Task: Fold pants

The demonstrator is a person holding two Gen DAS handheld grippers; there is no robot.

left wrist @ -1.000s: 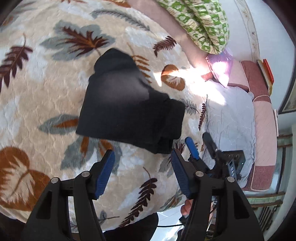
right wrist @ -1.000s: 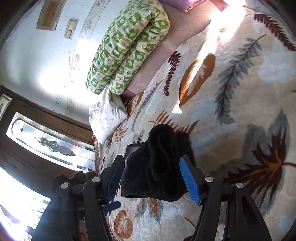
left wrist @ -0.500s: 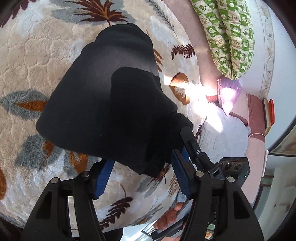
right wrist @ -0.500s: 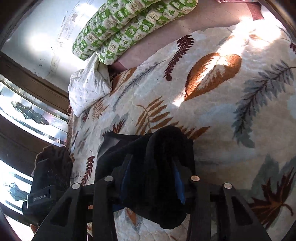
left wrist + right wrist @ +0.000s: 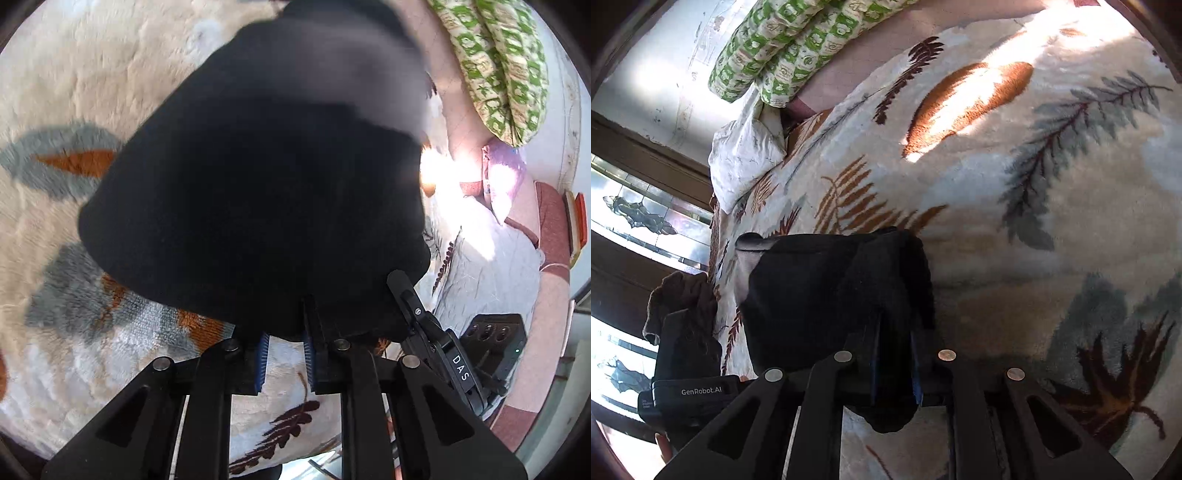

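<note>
**Gripping the folded black pants from both sides**

Filling the centre and upper half of the left wrist view, the black pants (image 5: pixel 258 177) sit as a thick folded bundle on the leaf-print blanket (image 5: pixel 74 110); their far upper edge is blurred. In the right wrist view the same pants (image 5: pixel 820 291) lie at the lower centre-left, a loose fold hanging down between the fingers.

The left gripper (image 5: pixel 284 332) has its blue-padded jaws drawn in to a narrow gap, with the near edge of the bundle pinched between them. A second ago these jaws stood wide apart and short of the cloth; half a second ago they were still open around its edge. The pants also loom much larger in this view than before.

The right gripper (image 5: pixel 895 350) is likewise closed down on a fold of the pants, its jaws nearly together with cloth between. A second ago they were spread wide on either side of the bundle, and half a second ago already narrowed.

Outward, the right gripper's body (image 5: pixel 458 365) shows at the lower right of the left view, touching the bundle's right edge. A green-patterned cushion (image 5: pixel 790 48) lies at the upper left of the right view, with a white pillow (image 5: pixel 746 155) below it.
</note>
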